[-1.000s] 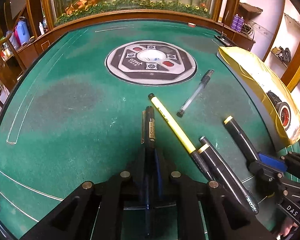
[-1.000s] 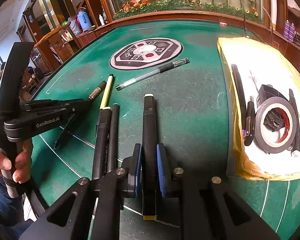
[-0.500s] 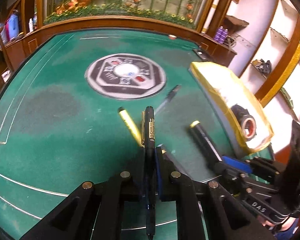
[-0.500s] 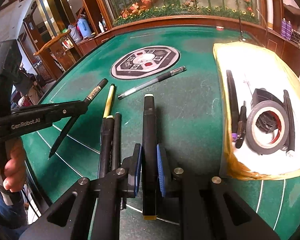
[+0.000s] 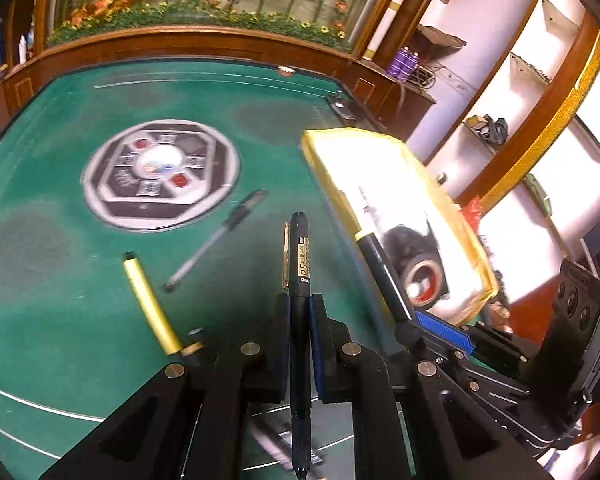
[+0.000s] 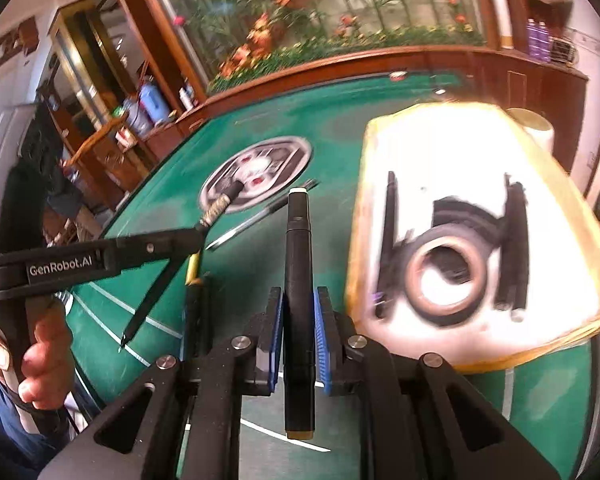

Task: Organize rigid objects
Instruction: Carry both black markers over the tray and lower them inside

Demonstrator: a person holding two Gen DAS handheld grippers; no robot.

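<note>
Ahead of the left gripper's (image 5: 300,312) fingers: open green felt (image 5: 60,280) stretching wide to the left, crossed only by a clear pen (image 5: 216,240) and a yellow marker (image 5: 150,304) lying flat. To the right of those fingers: the raised rim of a yellow-edged tray (image 5: 472,248) blocking passage, the right gripper (image 5: 428,320) crowding in just beside.

Ahead of the right gripper's (image 6: 298,312) fingers: bare felt running toward the round centre panel (image 6: 256,172). Left of them, the left gripper (image 6: 188,236) reaching across; right of them, the tray (image 6: 380,140) sitting close, already holding a tape roll (image 6: 444,280).
</note>
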